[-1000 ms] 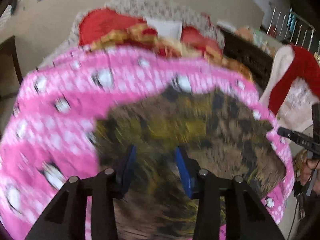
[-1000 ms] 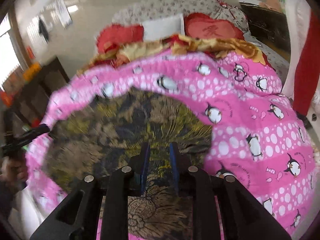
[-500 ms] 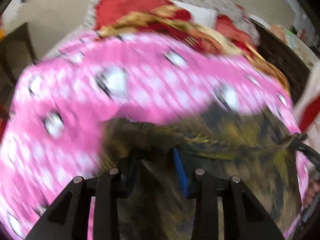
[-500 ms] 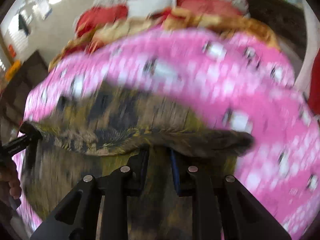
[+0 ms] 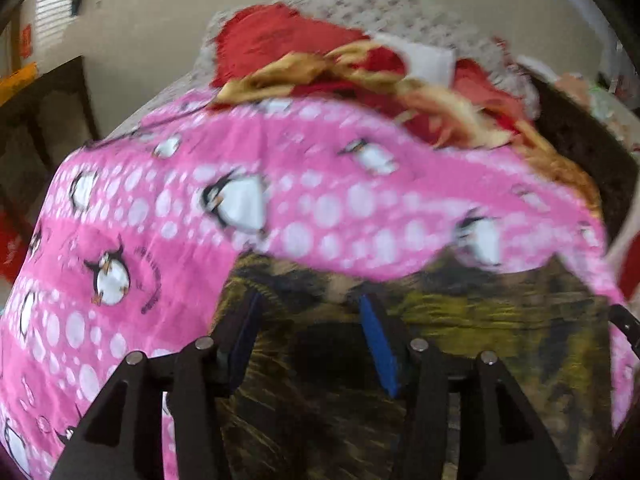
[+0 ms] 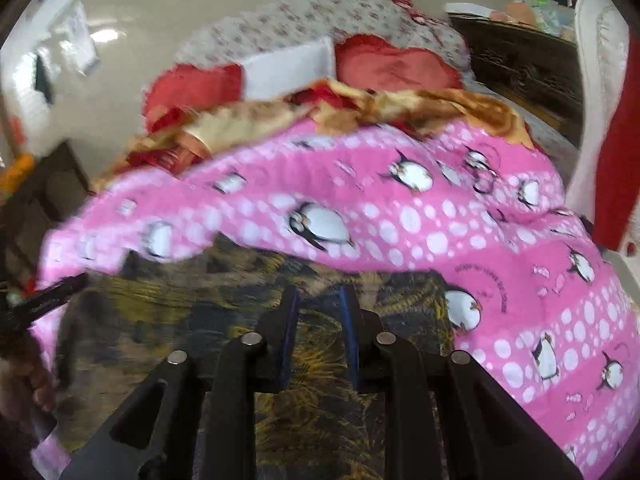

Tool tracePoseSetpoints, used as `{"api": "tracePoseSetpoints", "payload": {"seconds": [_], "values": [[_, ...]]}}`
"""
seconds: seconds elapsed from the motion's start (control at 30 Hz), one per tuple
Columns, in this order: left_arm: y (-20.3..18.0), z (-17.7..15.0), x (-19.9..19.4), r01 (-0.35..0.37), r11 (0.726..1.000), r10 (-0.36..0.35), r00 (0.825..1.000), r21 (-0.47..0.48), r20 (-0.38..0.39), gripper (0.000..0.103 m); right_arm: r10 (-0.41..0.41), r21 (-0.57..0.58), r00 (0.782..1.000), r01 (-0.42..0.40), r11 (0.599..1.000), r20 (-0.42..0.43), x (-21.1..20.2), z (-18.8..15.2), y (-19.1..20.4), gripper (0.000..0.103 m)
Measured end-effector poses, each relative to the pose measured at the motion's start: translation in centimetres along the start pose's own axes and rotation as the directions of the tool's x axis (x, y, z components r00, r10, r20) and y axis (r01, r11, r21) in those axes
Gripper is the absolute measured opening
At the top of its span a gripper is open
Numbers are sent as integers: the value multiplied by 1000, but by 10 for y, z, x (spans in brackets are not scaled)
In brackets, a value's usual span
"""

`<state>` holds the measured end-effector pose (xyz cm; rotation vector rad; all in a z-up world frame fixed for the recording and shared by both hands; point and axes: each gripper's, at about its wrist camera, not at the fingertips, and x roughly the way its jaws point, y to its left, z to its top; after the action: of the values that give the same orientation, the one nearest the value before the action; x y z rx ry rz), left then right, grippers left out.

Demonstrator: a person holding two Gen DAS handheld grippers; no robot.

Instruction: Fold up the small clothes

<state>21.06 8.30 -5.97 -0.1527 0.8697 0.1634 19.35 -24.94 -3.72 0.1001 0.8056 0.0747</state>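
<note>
A small dark garment with a yellow and brown print (image 5: 480, 340) lies on a pink penguin blanket (image 5: 160, 220); it also shows in the right wrist view (image 6: 180, 312). My left gripper (image 5: 308, 304) stands over its left part with the blue-padded jaws wide apart and nothing between them. My right gripper (image 6: 318, 296) is over the garment's right part, jaws a narrow gap apart, with cloth under and around the tips; whether it pinches cloth is unclear. The garment looks folded, its far edge straight across.
The pink blanket (image 6: 500, 260) covers a bed. Red and gold bedding (image 6: 360, 108) and pillows lie beyond. A dark wooden cabinet (image 6: 520, 64) stands at right, a dark chair (image 5: 44, 120) at left. The left gripper's tip (image 6: 44, 300) shows in the right view.
The garment's near part was lifted and carried forward over the far part, and now lies folded. The left jaws have opened wide. Both grippers have drawn back a little.
</note>
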Motion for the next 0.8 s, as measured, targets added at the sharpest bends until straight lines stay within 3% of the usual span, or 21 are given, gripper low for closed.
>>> {"api": "tracePoseSetpoints", "payload": {"seconds": [0.03, 0.1, 0.23, 0.4, 0.5, 0.6, 0.7, 0.8], "values": [[5, -3, 7, -12, 1000, 12, 1000, -10, -3, 54, -59, 4, 998, 59, 998, -14, 14, -4, -1, 20], [19, -11, 15, 27, 997, -27, 1000, -66, -10, 58, -83, 37, 995, 85, 996, -50, 34, -12, -11, 22], [28, -11, 17, 76, 992, -76, 997, -98, 1, 60, -51, 81, 999, 52, 995, -8, 46, -19, -26, 33], [22, -7, 16, 57, 997, -59, 998, -49, -26, 64, -10, 108, 1000, 13, 994, -25, 48, -15, -34, 36], [19, -3, -10, 38, 999, -38, 999, -38, 0, 60, -39, 71, 998, 43, 997, -51, 26, -9, -26, 36], [-3, -19, -57, 115, 993, -116, 991, 30, 64, 63, 4, -16, 1000, -3, 1000, 29, -16, -13, -1, 36], [-38, -48, -80, 199, 974, -202, 979, 107, 23, 64, 68, -82, 998, -66, 994, 20, -42, -33, 31, 36], [-70, -84, -71, 218, 964, -211, 976, 153, -60, 67, 92, -82, 995, -95, 992, -34, -44, -61, 57, 36]]}}
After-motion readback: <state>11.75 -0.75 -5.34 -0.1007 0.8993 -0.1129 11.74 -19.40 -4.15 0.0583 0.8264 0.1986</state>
